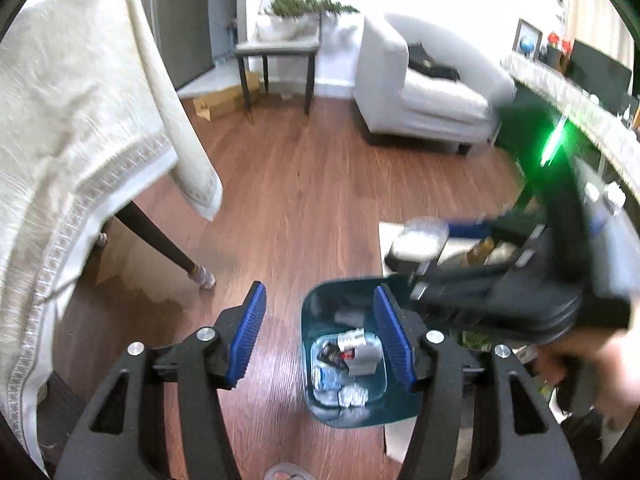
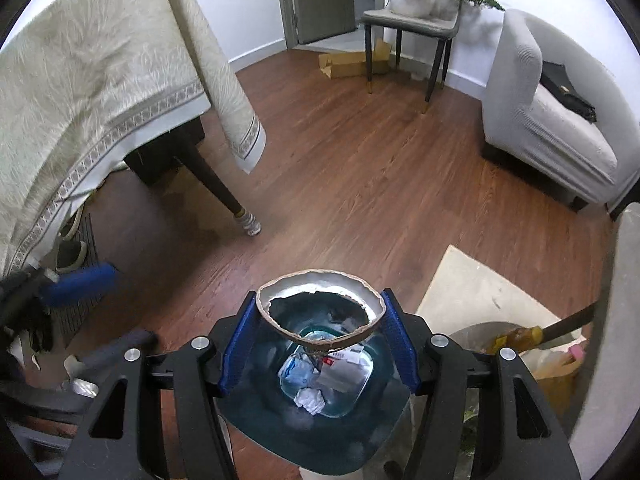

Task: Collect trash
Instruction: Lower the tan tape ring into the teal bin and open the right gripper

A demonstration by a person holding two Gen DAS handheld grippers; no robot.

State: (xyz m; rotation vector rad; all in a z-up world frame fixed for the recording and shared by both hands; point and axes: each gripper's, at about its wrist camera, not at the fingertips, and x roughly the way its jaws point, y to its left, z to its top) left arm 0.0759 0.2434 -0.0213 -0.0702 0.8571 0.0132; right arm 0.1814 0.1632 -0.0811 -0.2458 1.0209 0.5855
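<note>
Two blue-padded grippers, both over one teal bin. Left gripper (image 1: 320, 332): jaws apart, nothing btwn pads, just been opening; left pad over bare wood floor (image 1: 312, 200), right pad over bin rim. Teal bin (image 1: 316, 308) below and slightly right of it, on floor. Right gripper (image 2: 320, 336): clamped on a broken shell-like cup (image 2: 320, 302), brown rim, white inside, jagged hole in bottom, pinched at both sides by the pads, hanging directly above the bin mouth (image 2: 248, 408). Inside bin: crumpled white paper (image 2: 310, 400), clear plastic wrapper (image 2: 294, 372), carton w/ red-and-white label (image 2: 340, 364) — approx 3 pieces countable, rest too blurred. Left of both tools: table w/ cream cloth (image 2: 92, 92), 1 dark leg visible. Right of bin: beige mat (image 2: 472, 284).
</note>
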